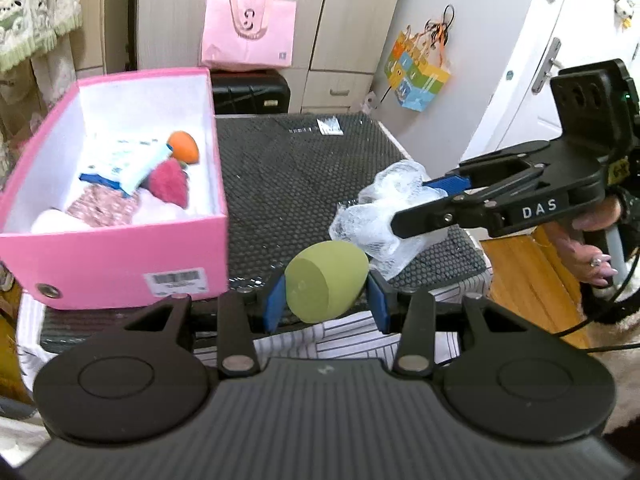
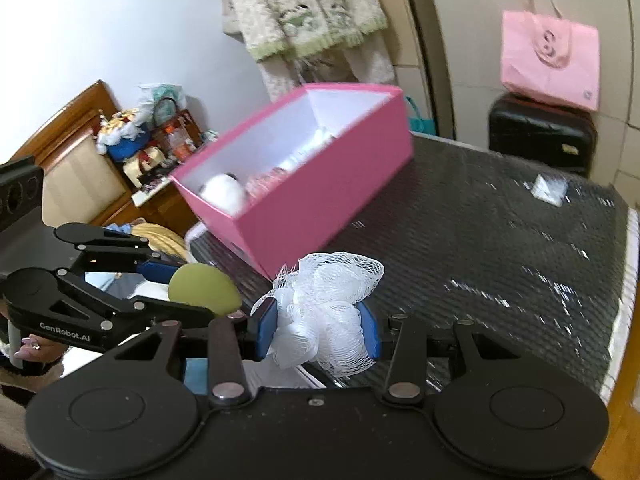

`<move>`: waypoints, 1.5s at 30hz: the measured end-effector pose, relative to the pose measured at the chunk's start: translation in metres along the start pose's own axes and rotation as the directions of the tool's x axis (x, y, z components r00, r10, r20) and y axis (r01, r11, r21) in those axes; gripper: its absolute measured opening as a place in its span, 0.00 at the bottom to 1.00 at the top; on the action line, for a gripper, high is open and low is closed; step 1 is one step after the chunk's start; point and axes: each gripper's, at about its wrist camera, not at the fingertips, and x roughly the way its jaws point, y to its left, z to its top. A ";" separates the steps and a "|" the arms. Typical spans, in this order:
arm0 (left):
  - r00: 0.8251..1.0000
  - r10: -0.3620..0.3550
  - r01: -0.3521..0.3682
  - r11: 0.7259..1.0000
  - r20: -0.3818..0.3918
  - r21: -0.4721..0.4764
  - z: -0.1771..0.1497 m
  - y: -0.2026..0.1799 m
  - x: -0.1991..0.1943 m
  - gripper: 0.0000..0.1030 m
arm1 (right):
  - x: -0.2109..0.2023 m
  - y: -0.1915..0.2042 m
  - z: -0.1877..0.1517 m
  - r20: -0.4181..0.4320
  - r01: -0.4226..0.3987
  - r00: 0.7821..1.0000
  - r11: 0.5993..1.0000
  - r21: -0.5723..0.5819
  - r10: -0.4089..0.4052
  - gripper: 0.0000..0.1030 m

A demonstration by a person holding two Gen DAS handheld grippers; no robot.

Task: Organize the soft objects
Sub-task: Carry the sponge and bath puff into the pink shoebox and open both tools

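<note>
Mid-carry: left gripper (image 1: 326, 296) clamped on green sponge egg (image 1: 326, 280), right gripper (image 2: 320, 322) on white mesh puff (image 2: 326, 312), pink box (image 1: 120, 248) at ten o'clock, needing drops inside.

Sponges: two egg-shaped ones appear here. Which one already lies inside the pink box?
The orange sponge, lying in the pink box. The green sponge is outside, held between the left gripper's fingers.
</note>
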 end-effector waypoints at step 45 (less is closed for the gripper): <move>0.948 0.303 -0.282 0.943 0.100 -0.178 0.090 0.180 0.056 0.72 | 0.166 0.008 0.155 0.148 0.232 0.966 0.962 -0.143 -0.211 0.73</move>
